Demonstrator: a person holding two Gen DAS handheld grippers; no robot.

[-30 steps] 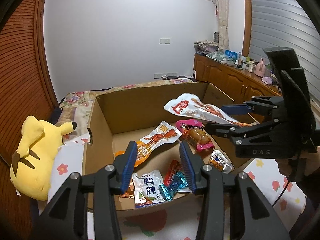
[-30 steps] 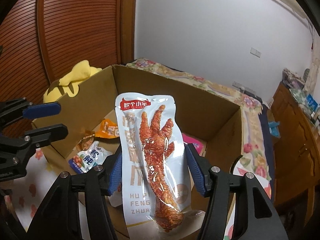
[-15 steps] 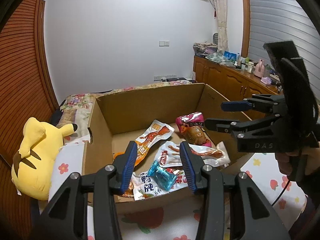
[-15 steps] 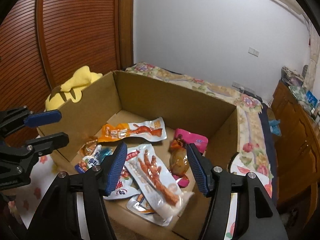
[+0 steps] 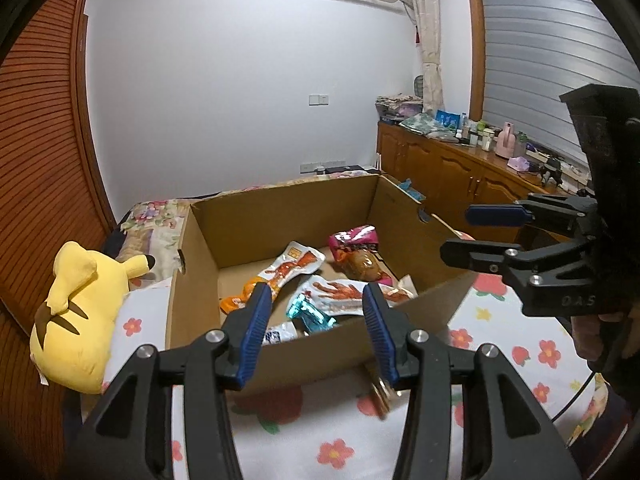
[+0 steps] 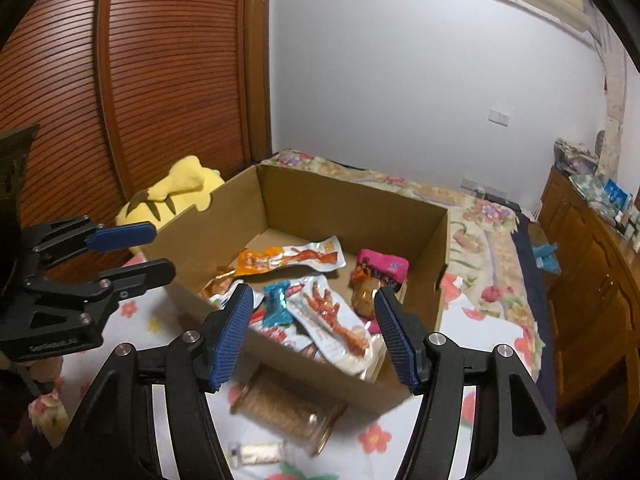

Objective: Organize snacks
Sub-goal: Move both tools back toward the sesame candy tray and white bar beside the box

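I am holding my right gripper (image 6: 314, 330) with its jaws spread wide and nothing between them; its blue pads (image 6: 232, 330) are framing the near wall of the cardboard box (image 6: 352, 208) without touching it. My left gripper (image 5: 316, 330) is standing just as wide open and empty, its pads (image 5: 256, 330) hanging before the box's front edge. Both are hovering level in front of the box, pointing over its rim, the left one showing at the left edge of the right wrist view and the right one at the right edge of the left wrist view, with a bit of my hand (image 5: 588, 334) wrapping its grip.

Inside the box I am counting the snacks: one chicken-foot packet (image 6: 328, 316) lying flat near the front wall, one long orange-and-white packet (image 6: 292, 258) lying across the middle, one pink packet (image 6: 382, 266) at the right with a brown vacuum-packed piece (image 6: 365, 294) just beside it, one small teal-wrapped sweet (image 6: 276, 306) touching the chicken-foot packet, and further white packets partly hidden beneath, too covered for me to number.

Outside, on the flowered sheet (image 6: 372, 440), one clear jar (image 6: 288, 410) is lying on its side just beside the front wall, blurred, with one small packet (image 6: 256, 452) near it. One yellow plush toy (image 5: 76, 312) is resting left of the box.
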